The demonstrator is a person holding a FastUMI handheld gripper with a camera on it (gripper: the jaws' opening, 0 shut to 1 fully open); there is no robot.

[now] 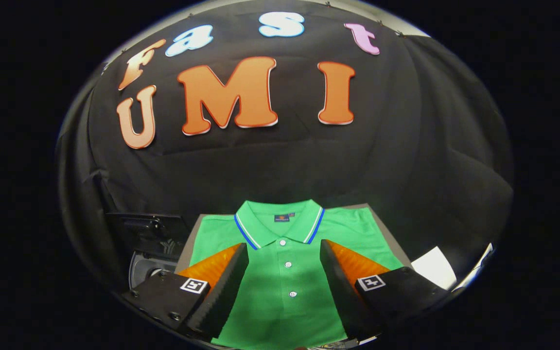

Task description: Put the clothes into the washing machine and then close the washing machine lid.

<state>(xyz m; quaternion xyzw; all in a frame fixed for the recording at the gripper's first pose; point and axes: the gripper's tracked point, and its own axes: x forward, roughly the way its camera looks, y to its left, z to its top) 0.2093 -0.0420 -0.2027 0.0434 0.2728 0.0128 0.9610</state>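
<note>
I see the gripper (284, 253) at the bottom centre of the frame with its two fingers spread wide apart, nothing clamped between them. The green polo shirt (285, 282) lies flat and folded, filling the lower centre; its button placket runs straight down the gap between the fingers, and the collar with its blue and white trim sits just beyond the fingertips. I cannot tell whether the fingers touch the cloth or hover above it. The shirt rests on a grey board (387, 228), whose edge shows at the shirt's right shoulder. At lower left, beside the shirt, I make out the dark washing machine (146, 233) with a round opening partly in view. A white sheet (433, 272) lies at lower right.
</note>
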